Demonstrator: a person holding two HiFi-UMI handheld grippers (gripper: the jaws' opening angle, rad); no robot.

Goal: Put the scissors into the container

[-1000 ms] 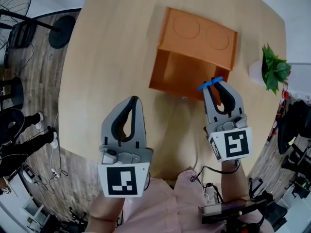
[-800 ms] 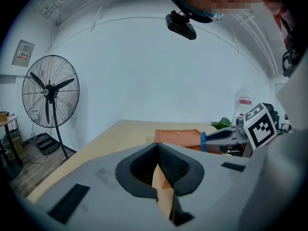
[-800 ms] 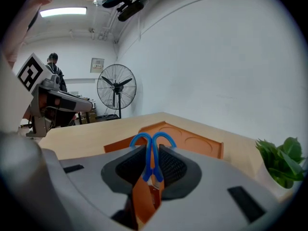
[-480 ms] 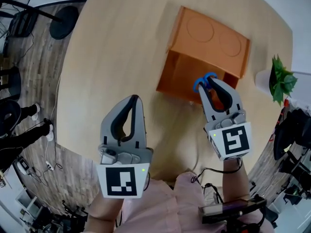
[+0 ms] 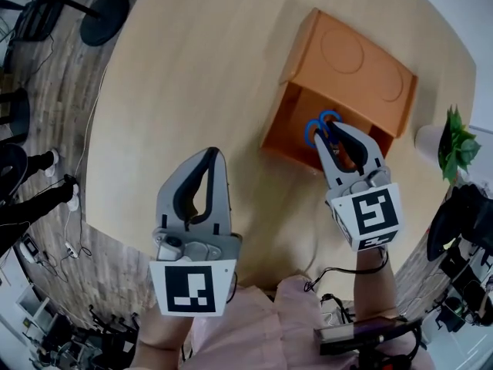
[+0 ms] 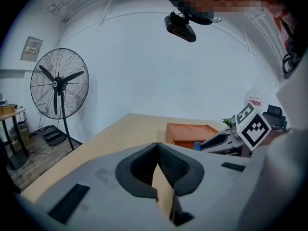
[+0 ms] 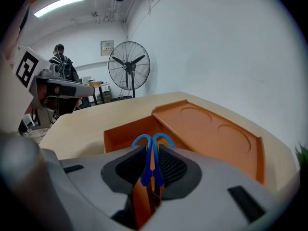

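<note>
right gripper (image 5: 330,139) clenched on the blue-handled scissors (image 5: 322,123) | scissors handles over the open compartment of the orange container (image 5: 362,64), upper right | left gripper (image 5: 208,154) closed on nothing, lower left above the table (image 5: 192,68)

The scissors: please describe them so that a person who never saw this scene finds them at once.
On the wooden table stands an orange container. At its open side the right gripper holds the scissors. Their two blue handle loops are the only blue thing there.

Blue scissors (image 7: 153,152); orange container (image 5: 362,62) — pale wood table (image 5: 192,75); green plant (image 5: 456,141)
</note>
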